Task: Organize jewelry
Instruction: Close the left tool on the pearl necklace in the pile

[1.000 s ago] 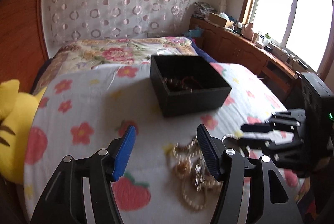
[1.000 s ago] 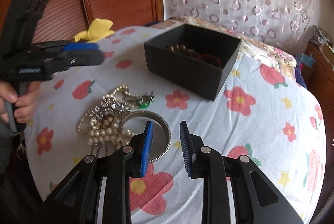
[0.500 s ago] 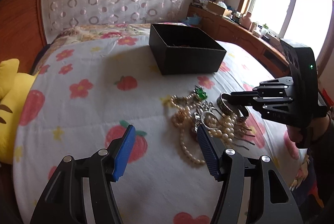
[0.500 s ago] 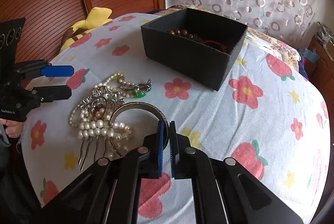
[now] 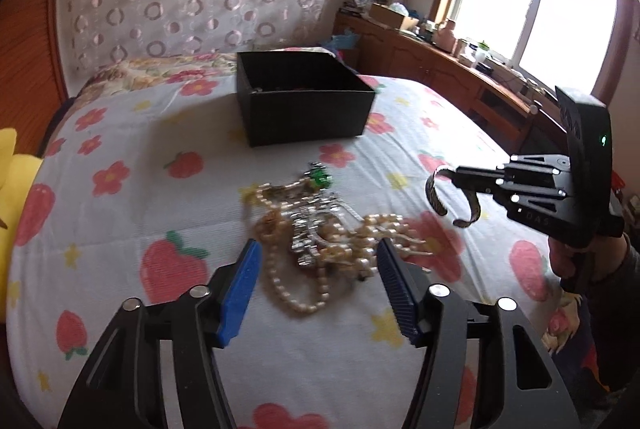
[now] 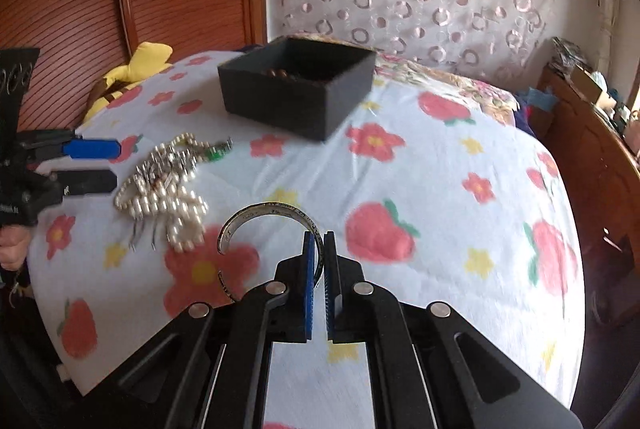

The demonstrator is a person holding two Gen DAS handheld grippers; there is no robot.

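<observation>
Right wrist view: right claw pressed together on a silver cuff bangle, pads pinching the band's right side; the open C sits lifted above the bed, engraving on its inner face too small to read. Left wrist view alone shows that same bangle from the side, hanging clear of the cover, and the hand gripping the right tool's handle.

Left claw spread, jaws just closing a little, nothing between the pads; tilted down at the jewelry pile just ahead of its tips. Pile: pearl strands, a silver comb, a green stone piece, tangled and motion-blurred.

Black box stands farther up the bed, well apart from the pile. Brown beads show inside it only from the right wrist; the near wall hides most of the contents. Yellow plush toy cut off at the frame edge.
</observation>
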